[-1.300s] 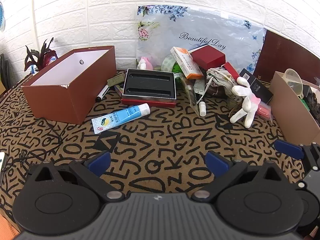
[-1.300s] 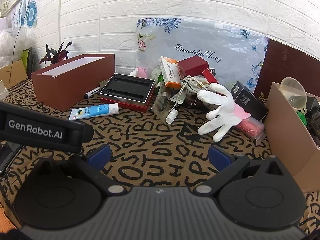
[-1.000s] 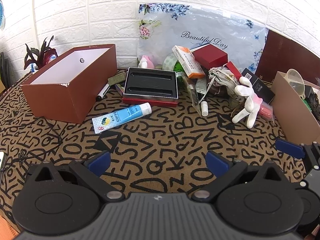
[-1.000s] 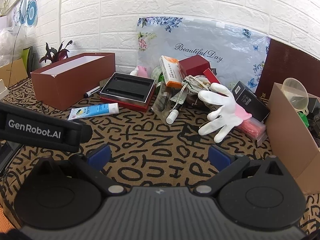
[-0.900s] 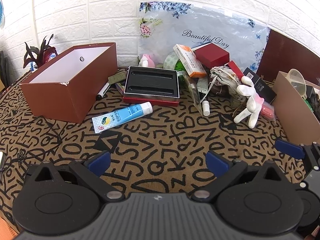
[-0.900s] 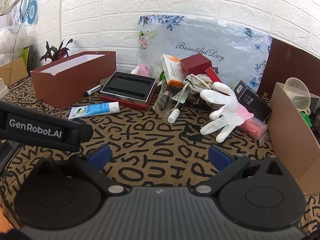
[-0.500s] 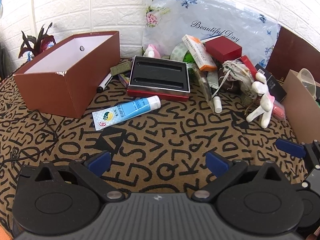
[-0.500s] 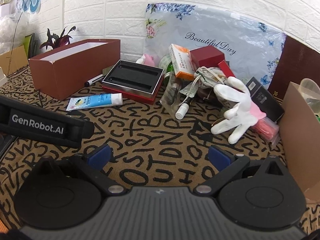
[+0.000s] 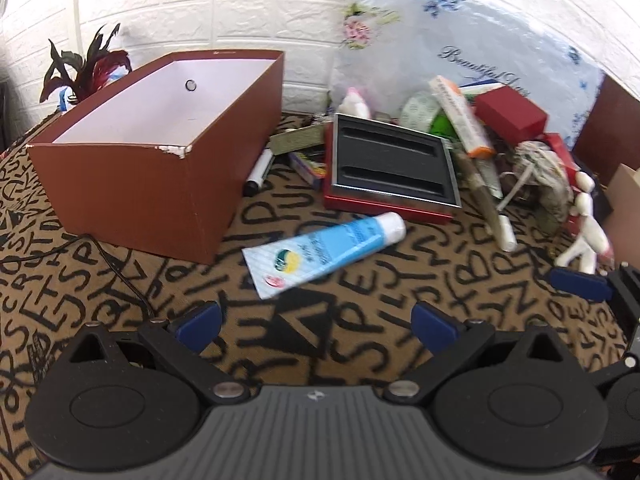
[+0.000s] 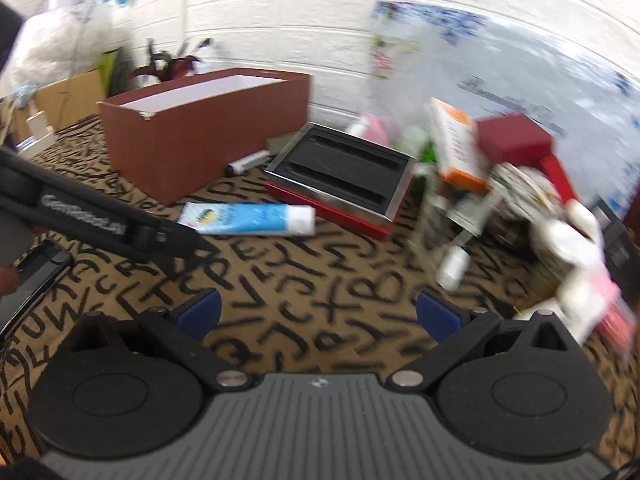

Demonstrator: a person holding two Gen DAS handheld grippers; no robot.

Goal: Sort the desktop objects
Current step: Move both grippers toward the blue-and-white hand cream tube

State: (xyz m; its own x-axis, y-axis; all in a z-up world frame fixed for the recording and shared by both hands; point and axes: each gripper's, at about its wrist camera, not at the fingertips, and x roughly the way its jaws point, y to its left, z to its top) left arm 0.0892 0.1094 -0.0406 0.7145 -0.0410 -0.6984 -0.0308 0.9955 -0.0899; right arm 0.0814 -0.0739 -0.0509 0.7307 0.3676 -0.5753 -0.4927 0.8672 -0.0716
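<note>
Left wrist view: left gripper (image 9: 316, 322) and right gripper (image 10: 318, 314), jaws spread wide and grasping nothing, hover above lettered cloth (image 9: 360, 280) near a blue tube (image 9: 324, 250) beside brown box (image 9: 160, 152).

Bare lettered tabletop (image 9: 320, 344) lies open directly ahead of the left claw (image 9: 316, 322), whose jaws stand wide apart with nothing between them. Just beyond, a blue tube (image 9: 324, 250) lies slantwise across the way. To its left the tall brown box (image 9: 160, 168) walls off that side, a black cable (image 9: 116, 268) trailing from near its corner. Behind the tube sits the red-edged tray (image 9: 390, 172); a marker (image 9: 258, 172) occupies the narrow gap between box and tray. To the right is a dense heap (cartons, cord, white glove (image 9: 586, 236)). The right claw (image 10: 318, 314) also faces clear cloth.
</note>
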